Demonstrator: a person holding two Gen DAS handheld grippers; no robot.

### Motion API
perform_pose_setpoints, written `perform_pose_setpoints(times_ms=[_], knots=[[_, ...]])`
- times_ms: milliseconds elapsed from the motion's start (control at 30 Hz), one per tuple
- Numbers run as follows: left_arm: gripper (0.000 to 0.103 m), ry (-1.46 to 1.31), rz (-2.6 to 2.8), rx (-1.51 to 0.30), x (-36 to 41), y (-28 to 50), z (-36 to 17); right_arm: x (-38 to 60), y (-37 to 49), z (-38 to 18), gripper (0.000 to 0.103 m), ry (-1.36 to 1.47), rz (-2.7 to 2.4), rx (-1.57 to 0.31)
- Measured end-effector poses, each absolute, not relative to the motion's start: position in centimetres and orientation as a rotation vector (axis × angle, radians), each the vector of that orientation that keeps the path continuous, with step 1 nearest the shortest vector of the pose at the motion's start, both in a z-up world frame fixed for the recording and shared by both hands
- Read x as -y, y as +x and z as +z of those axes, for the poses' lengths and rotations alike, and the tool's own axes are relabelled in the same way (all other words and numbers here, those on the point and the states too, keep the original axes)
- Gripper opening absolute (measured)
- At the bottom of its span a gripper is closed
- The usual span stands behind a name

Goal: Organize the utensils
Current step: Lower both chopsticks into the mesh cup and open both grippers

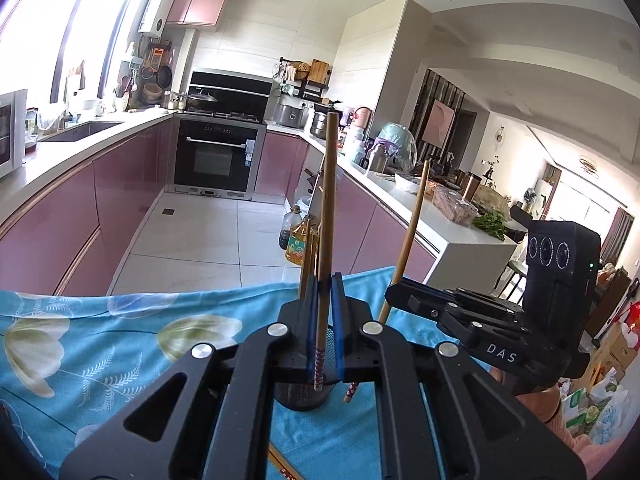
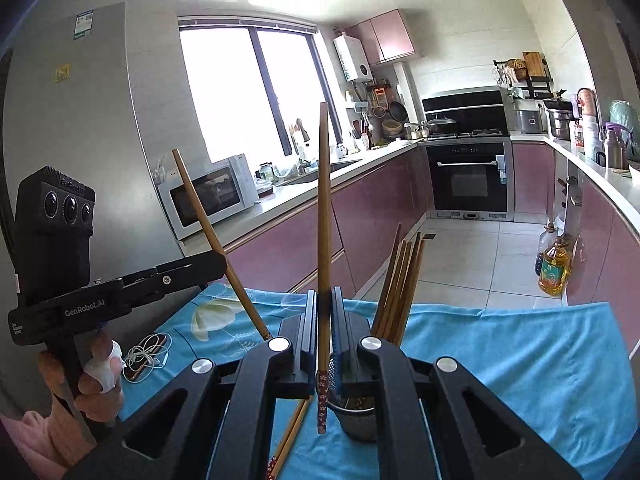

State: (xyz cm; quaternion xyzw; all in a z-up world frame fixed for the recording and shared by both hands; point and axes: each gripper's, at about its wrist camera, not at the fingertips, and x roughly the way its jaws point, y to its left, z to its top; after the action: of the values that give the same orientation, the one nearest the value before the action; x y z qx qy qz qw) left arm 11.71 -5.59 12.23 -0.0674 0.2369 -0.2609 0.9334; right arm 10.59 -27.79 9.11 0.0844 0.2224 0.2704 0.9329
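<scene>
Chopstick (image 1: 326,216) upright in clamped left jaws, another chopstick (image 2: 324,216) clamped in right jaws, above mesh holder (image 2: 356,420).

Bright kitchen with pink cabinets (image 2: 372,216), white-tiled floor (image 1: 192,240), built-in oven (image 2: 468,176), large window (image 2: 248,88), microwave (image 2: 208,196) on pale countertop (image 1: 60,152), grey fridge (image 2: 92,92) at left.
</scene>
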Motion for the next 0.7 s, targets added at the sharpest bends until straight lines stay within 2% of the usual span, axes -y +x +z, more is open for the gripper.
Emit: perform_pose_setpoints(times_ms=[300, 700], knots=[[0.007, -0.114, -0.538, -0.482, 7.0, 13.5, 12.3, 28.1, 12.3, 9.0, 0.005, 0.208, 0.542, -0.456], [0.007, -0.052, -0.508, -0.581, 9.3, 16.2, 8.9, 27.5, 14.7, 5.4, 0.006, 0.215, 0.498, -0.558]])
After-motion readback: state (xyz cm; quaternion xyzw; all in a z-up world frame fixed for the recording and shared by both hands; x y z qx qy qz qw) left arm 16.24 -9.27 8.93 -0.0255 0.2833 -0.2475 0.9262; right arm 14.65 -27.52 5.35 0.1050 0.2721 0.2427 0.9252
